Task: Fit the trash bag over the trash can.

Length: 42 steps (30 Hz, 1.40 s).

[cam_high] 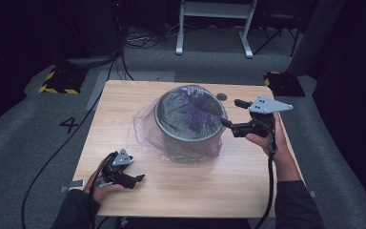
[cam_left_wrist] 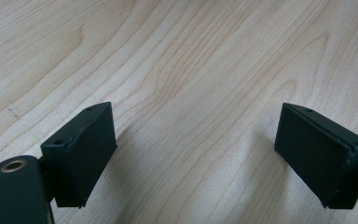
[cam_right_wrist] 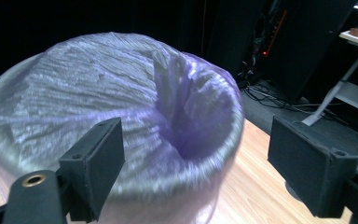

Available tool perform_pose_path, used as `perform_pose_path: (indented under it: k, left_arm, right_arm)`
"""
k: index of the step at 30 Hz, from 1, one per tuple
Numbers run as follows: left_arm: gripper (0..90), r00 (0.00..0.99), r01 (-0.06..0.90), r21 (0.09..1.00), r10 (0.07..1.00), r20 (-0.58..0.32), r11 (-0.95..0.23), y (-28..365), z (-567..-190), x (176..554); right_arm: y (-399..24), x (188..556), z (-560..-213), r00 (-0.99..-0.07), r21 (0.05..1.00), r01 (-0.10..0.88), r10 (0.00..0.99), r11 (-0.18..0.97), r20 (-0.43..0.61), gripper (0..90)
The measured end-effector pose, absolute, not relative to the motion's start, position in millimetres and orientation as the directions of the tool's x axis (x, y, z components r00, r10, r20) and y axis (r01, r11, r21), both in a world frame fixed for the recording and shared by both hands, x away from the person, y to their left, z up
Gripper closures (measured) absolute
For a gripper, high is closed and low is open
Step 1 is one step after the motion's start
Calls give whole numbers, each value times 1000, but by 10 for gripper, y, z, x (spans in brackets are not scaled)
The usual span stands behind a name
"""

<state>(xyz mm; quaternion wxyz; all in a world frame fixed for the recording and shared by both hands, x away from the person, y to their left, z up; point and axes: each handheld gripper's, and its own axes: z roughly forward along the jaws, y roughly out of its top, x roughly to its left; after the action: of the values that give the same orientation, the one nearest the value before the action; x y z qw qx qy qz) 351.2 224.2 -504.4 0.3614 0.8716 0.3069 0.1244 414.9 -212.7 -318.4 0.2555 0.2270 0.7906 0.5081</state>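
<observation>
A round grey bin stands near the middle of the wooden table, lined with a thin purple plastic bag that spills over its rim and down its sides. My right gripper hovers at the bin's right rim, open, its jaws spread either side of the bag's edge with nothing clamped. My left gripper rests low over the table's front left, well apart from the bin, open over bare wood.
The bag's loose skirt lies on the table left of the bin. A small dark disc sits behind the bin. Grey carpet, cables and a white frame's legs surround the table.
</observation>
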Motion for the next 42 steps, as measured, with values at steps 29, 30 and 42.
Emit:
perform_pose_path:
  k: [29,30,42]
  left_arm:
    - [120,781,445,706,624,-6,-550,2243,-5044,3513]
    - [120,781,446,707,625,-7,-550,2243,-5044,3513]
    - [120,781,446,707,624,-8,-549,2243,-5044,3514]
  right_arm:
    - [-1326,4458,-3219,-826,801,170,526,574,-201,216]
    - [-1304,4455,-3222,-829,791,168,519,589,-211,216]
    - [-1149,4492,-3222,-854,720,213,483,660,-191,225]
